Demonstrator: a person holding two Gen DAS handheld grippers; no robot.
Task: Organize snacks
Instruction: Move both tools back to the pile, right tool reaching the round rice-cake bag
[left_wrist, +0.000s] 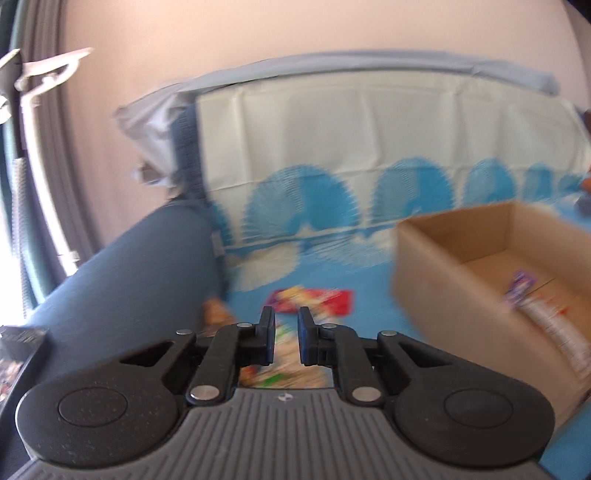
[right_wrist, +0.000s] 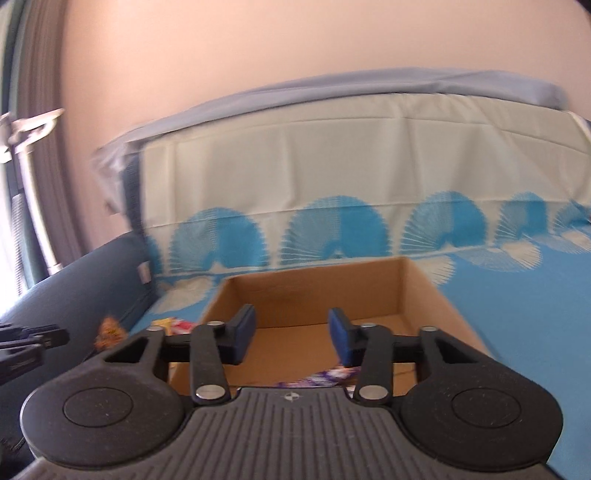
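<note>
Blue sheet (left_wrist: 332, 273): one box (left_wrist: 458, 258), both hand-held grippers (left_wrist: 286, 332) (right_wrist: 291, 334) parted, empty.

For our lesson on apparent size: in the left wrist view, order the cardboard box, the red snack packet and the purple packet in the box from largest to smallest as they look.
1. cardboard box
2. red snack packet
3. purple packet, though blur makes its edges unsure.

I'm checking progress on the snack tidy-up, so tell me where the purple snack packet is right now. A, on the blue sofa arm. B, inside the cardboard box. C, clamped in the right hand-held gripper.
B: the purple packet lies on the floor of the open cardboard box, with neither hand-held gripper touching it.
</note>
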